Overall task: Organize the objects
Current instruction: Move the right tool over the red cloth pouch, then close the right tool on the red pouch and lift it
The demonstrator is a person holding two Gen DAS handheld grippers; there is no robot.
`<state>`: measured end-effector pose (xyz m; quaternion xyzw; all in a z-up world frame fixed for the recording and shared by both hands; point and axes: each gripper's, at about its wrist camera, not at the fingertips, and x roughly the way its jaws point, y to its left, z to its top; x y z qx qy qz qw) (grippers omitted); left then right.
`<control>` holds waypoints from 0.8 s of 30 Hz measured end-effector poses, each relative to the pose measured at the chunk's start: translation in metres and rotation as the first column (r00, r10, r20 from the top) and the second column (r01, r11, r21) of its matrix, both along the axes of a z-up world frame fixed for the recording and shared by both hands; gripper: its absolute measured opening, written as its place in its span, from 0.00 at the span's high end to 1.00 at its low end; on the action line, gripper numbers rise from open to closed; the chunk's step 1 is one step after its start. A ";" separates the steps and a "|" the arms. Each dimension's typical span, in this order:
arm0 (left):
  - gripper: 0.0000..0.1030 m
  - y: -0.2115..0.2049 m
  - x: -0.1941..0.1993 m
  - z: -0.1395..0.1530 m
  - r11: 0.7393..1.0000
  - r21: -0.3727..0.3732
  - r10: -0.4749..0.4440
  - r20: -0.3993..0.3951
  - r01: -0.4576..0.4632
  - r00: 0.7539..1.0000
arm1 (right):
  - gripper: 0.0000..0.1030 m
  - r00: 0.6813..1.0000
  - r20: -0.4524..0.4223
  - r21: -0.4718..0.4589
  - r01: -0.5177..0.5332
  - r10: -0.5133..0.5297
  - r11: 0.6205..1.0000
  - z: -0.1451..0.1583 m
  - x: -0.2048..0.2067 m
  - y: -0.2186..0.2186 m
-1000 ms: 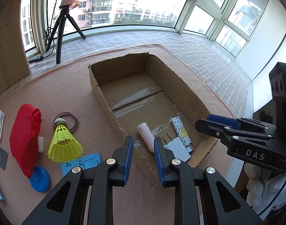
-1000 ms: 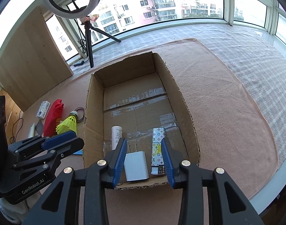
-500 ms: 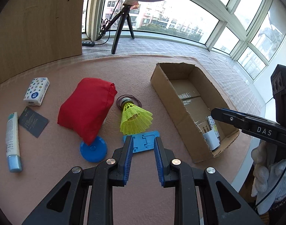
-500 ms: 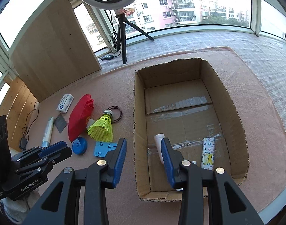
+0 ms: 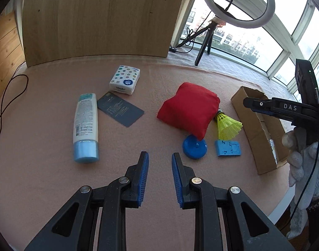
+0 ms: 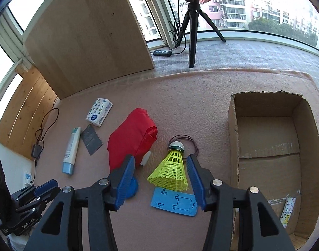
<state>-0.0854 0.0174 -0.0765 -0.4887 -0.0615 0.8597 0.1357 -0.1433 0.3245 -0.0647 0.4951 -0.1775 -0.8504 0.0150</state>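
Black gripper point(image 5: 160, 167) frames, blue pads point(image 5: 144, 174), white glove point(image 5: 304, 159).

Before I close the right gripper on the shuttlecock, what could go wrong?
1. The shuttlecock has a thin mesh skirt; the open right gripper frames that skirt, so a squeeze may crush it.
2. Its skirt looks to overlap the blue stand, which may get dragged along.
3. A dark cord loop lies around its cork end and might snag on lifting.
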 end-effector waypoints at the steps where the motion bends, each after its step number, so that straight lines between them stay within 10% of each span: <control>1: 0.76 -0.006 0.002 0.000 1.000 0.000 0.007 0.001 -0.007 1.000 | 0.54 1.000 0.001 -0.011 0.001 -0.001 1.000 -0.002 -0.008 -0.002; 24: 0.76 -0.069 0.011 -0.011 0.996 -0.001 0.090 0.046 -0.090 0.995 | 0.56 0.990 0.089 -0.040 -0.102 0.105 0.994 -0.044 -0.106 -0.052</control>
